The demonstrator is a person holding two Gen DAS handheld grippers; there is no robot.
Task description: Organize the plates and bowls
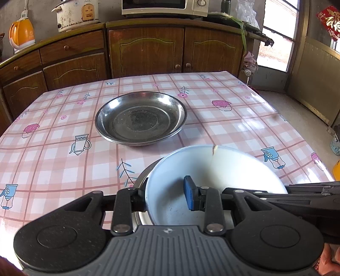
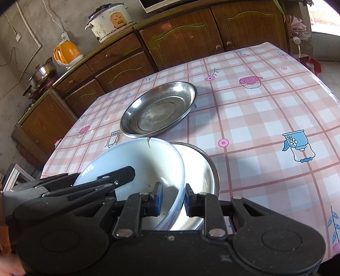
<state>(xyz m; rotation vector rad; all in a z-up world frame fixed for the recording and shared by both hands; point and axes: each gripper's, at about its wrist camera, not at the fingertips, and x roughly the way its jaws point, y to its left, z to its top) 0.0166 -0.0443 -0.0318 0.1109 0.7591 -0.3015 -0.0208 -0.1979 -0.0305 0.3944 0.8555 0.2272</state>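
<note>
A: Tongs state?
B: Left tongs point(image 1: 166, 196) narrow, clamped on the left rim of the white bowl point(image 1: 214, 169). Right tongs point(image 2: 173, 200) narrow, clamped on its right rim. Bowl tilted, lower centre of frame, over a steel bowl point(image 2: 204, 167).
A: Counts?
B: 1 white bowl, chipped far rim. 1 steel bowl. 1 stack of steel plates point(image 1: 140, 118), mid-frame; count unclear.
A: Room?
B: Checked surface point(image 2: 265, 110) bare to the right; edges well apart.

No legible text: the label on the rice cooker point(image 1: 88, 11) and the gold design on the red hanging point(image 1: 331, 21) are too blurred to read.
</note>
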